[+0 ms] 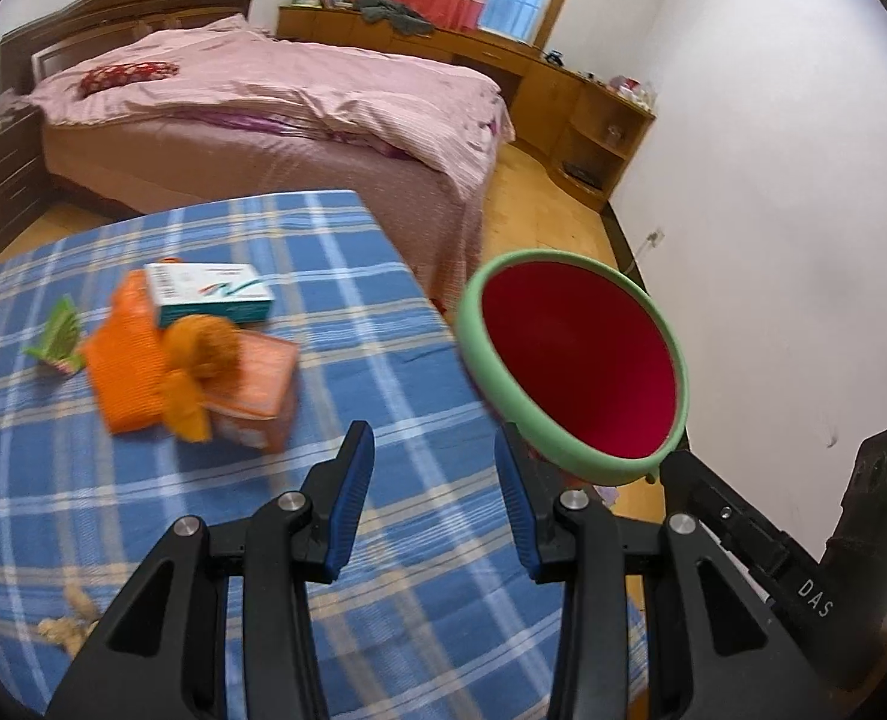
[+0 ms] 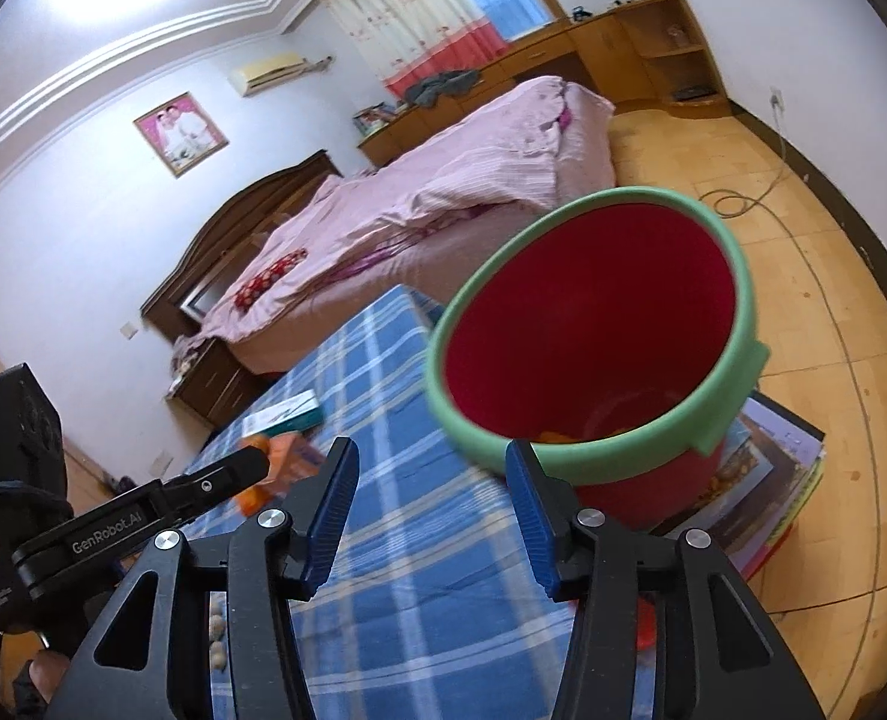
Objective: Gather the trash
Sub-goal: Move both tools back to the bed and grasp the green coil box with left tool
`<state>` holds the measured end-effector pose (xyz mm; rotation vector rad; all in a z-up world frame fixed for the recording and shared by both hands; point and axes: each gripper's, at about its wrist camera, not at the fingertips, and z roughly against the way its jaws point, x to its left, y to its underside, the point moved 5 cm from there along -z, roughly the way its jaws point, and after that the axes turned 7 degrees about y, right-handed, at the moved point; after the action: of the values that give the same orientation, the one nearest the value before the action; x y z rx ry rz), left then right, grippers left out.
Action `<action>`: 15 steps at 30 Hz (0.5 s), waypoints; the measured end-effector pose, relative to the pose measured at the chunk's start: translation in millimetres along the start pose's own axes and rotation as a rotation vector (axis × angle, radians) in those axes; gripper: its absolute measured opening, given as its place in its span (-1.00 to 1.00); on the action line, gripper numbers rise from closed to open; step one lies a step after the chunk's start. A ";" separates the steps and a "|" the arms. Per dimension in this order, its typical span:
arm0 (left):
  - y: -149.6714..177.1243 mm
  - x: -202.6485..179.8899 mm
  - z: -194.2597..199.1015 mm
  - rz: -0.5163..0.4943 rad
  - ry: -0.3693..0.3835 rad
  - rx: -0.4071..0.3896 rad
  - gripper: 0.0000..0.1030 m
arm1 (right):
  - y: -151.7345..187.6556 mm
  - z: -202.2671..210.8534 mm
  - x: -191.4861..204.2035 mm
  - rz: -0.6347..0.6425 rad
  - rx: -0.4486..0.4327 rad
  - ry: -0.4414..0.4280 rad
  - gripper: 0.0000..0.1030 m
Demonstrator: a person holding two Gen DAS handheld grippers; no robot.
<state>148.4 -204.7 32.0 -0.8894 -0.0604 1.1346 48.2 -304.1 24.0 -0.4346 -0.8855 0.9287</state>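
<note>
While both grippers hang empty over the blue plaid tablecloth (image 1: 335,228), the task looks to be at a pick-up step: a heap of trash waits at centre left of the left wrist view, and the bin for it stands at centre right. The left gripper (image 1: 434,468) has its blue-padded fingers spread wide with nothing between them; the right gripper (image 2: 431,477) is likewise spread and empty, though its right finger sits just in front of the bin's rim and contact cannot be told.

The heap holds a white and teal carton (image 1: 209,294) lying on top of orange netting (image 1: 128,360), an orange fuzzy ball (image 1: 203,348), an orange box (image 1: 257,390), and a green wrapper (image 1: 59,339) just to their left. The red bin with a green rim (image 2: 593,354) appears to hold something orange at its bottom already.

A likely next move is for the left gripper to advance toward the heap and close on one piece.

Readable writing: "DAS" at lower right of the left view, "GenRobot.AI" at lower left of the right view. Carton print is too blurred.
</note>
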 end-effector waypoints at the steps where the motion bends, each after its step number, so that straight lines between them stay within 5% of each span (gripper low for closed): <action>1: 1.3 2.3 4.1 0.004 -0.004 -0.003 -0.19 | 1.1 1.2 3.4 0.007 0.001 -0.004 0.01; 8: 6.2 32.3 34.1 0.035 -0.043 -0.035 -0.19 | 9.4 5.1 38.3 0.071 0.003 -0.020 0.03; 15: 11.9 62.8 56.3 0.043 -0.086 -0.053 -0.19 | 19.6 0.5 60.5 0.091 0.004 0.014 0.25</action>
<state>142.0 -120.0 38.0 -0.8925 -0.1427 1.2163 55.8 -242.8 39.5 -0.4805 -0.8564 1.0097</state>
